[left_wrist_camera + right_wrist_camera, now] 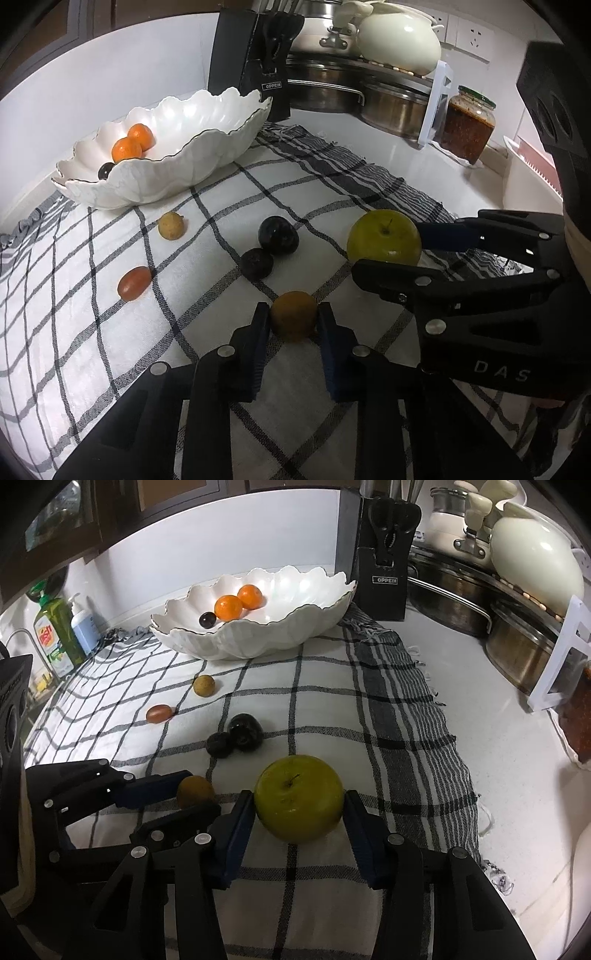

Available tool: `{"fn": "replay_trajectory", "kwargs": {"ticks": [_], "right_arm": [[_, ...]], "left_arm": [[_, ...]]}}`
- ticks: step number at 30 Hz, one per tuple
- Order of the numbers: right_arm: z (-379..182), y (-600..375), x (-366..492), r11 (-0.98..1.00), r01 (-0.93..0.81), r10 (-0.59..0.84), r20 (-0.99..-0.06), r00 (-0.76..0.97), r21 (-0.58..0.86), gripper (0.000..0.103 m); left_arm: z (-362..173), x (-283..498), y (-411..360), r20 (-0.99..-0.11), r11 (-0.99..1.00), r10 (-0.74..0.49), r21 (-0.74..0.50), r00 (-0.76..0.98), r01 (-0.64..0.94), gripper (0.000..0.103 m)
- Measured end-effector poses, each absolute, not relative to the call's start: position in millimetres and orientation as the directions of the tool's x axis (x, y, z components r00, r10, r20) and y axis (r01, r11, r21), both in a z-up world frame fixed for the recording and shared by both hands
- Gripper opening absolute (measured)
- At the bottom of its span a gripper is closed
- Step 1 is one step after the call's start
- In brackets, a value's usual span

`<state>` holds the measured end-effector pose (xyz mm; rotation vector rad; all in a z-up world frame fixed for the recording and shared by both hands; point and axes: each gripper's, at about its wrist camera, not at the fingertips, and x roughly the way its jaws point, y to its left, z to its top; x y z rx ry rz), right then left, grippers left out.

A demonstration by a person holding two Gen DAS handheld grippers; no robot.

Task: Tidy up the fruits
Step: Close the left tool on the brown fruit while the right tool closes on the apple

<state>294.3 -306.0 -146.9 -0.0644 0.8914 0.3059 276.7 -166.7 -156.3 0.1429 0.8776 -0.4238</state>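
- Fruits are split between the white bowl [255, 635] and the checked cloth [325, 709] on the tabletop.
- Done so far: two oranges [229, 607] and one small dark fruit [207, 620] lie inside the bowl.
- Left to do: a tan round fruit [204, 685], a reddish oval fruit [159, 713] and two dark plums [236, 734], touching each other, lie loose on the cloth between the bowl and the tools.
- Left tool [293, 323]: narrow, its pads pressed on both sides of a brown round fruit [294, 315] that rests on the cloth.
- Right tool [299, 805]: at middle width, set around the green apple [299, 797]; the pads appear to touch its sides, though the contact is hard to confirm from this angle. The apple sits on the cloth.
- Judgement: roughly a third complete; two pieces are being gripped and four more await transfer to the bowl.
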Motion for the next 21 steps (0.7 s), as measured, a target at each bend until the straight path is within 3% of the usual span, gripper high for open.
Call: {"fn": "replay_trajectory", "kwargs": {"ticks": [21], "right_arm": [[-130, -303, 280, 0.962, -0.261, 0.235, -0.736, 0.635, 0.082, 0.050]], "left_arm": [[-123, 268, -136, -0.729, 0.943, -0.272, -0.072, 0.628, 0.324, 0.026]]}}
